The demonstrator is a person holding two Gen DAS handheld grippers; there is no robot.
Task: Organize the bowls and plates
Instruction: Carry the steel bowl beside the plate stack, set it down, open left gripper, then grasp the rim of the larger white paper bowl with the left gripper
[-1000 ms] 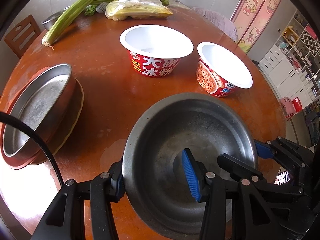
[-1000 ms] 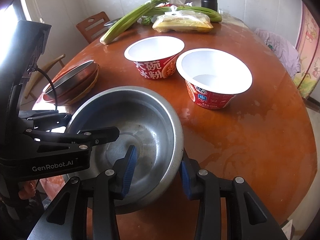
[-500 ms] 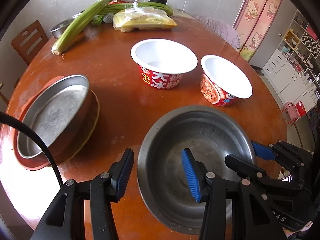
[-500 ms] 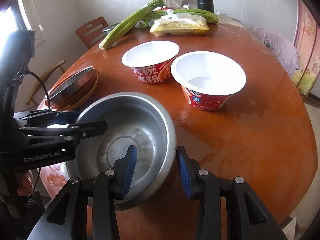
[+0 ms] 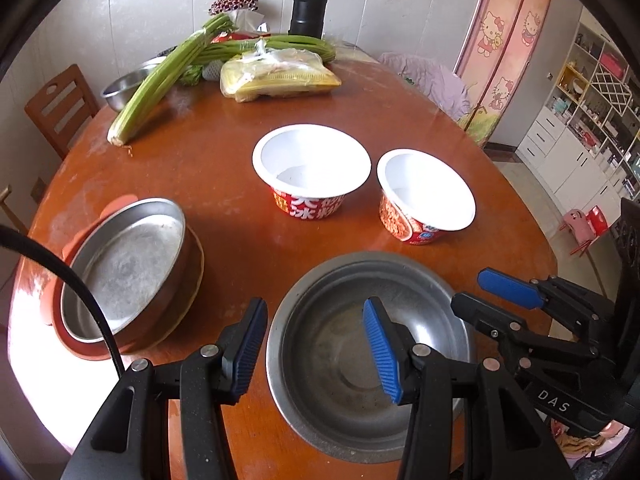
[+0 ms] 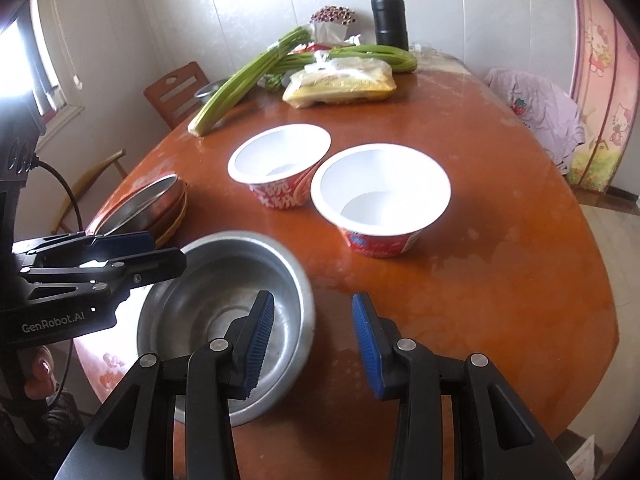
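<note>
A steel bowl rests on the brown round table near its front edge. My left gripper is open above the bowl's left rim, holding nothing. My right gripper is open above the bowl's right rim, also empty. Two empty red-and-white paper bowls stand side by side behind the steel bowl; they also show in the right wrist view. A steel plate lies tilted on stacked orange plates at the left.
Celery stalks, a bagged yellow food pack, a black flask and a small steel bowl sit at the table's far side. Wooden chairs stand at the left. The table's front edge is close.
Both grippers have opened and let go of the steel bowl, which now rests on the table. Both have pulled back and up a little.
</note>
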